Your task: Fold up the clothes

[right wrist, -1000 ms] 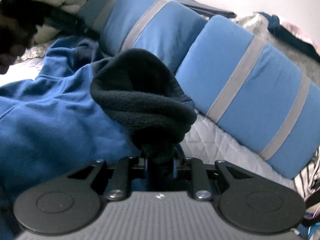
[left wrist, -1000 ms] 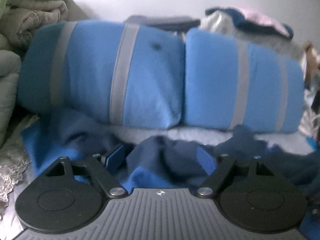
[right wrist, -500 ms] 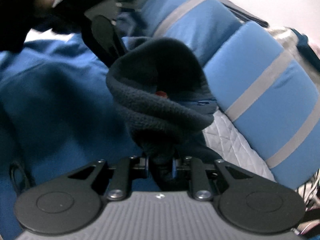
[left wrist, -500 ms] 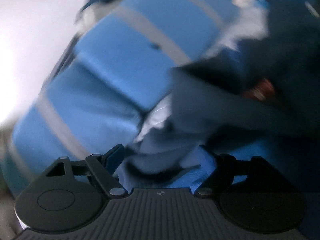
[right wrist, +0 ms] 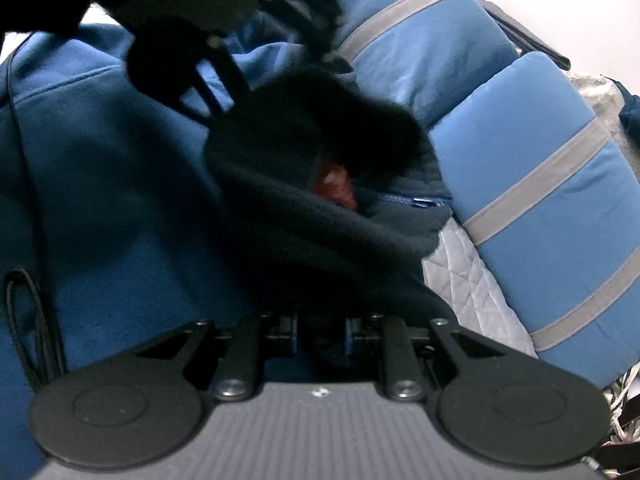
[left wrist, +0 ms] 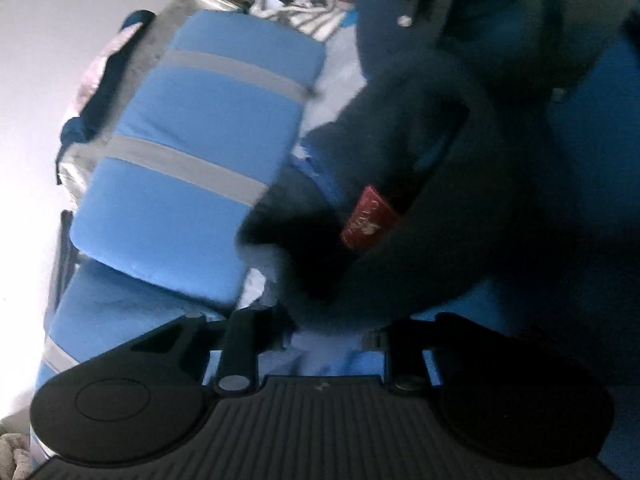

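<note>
Fleece jackets: one, blue fleece jacket (right wrist: 100,184) with dark collar (right wrist: 320,216).
Striped cushions: two; nearer striped cushion (right wrist: 552,216).
Right hand-held gripper (right wrist: 320,336): pinching the collar.
Left hand-held gripper (left wrist: 324,332): spread, collar between its fingers.

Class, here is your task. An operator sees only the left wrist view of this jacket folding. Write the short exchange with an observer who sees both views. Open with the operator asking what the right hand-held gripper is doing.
Operator: I see a dark collar with a red label. The right hand-held gripper is just a dark blur at the top of my view. Is it holding anything?
Observer: Yes. In the right wrist view it is shut on the collar's dark fleece.
Operator: Is anything loose that my view misses?
Observer: A black cord lies looped on the blue jacket body, to the left of the collar.
</note>
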Tool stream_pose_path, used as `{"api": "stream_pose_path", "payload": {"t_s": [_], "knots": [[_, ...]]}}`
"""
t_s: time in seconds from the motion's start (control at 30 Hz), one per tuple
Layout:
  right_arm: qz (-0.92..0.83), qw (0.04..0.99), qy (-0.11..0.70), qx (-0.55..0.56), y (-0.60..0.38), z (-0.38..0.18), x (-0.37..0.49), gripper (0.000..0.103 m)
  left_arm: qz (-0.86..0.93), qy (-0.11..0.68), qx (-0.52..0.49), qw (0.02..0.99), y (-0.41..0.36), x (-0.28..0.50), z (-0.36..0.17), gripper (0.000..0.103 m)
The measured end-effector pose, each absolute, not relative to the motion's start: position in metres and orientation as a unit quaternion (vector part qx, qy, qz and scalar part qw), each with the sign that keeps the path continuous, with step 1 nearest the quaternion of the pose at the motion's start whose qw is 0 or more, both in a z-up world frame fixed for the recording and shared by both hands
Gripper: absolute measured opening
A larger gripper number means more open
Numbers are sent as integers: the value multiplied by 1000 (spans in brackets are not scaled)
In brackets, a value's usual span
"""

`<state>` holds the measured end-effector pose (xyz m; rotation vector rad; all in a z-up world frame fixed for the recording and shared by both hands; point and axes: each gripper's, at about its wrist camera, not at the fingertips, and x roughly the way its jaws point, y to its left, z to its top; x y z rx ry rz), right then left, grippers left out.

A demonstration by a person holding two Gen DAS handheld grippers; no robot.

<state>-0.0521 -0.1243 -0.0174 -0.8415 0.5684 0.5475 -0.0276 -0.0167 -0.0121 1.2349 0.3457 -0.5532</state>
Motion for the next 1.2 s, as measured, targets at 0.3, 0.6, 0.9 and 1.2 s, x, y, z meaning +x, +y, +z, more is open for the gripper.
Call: {"api": "stream_pose_path", "payload": {"t_s": [0.3, 0.6, 0.9, 1.2], "knots": [[250, 840, 261, -405, -123, -18, -55, 21, -315, 195, 574, 730, -5, -57, -19, 16], [243, 836, 255, -421, -122, -22, -62, 22, -235, 167, 635, 717, 1, -39, -35, 66], [249, 830, 255, -429, -122, -26, -63, 22, -183, 121, 682, 698, -6, -3, -65, 67], [251, 840, 242, -416, -128, -19, -57, 21, -237, 175, 600, 744, -6, -2, -37, 36]]}}
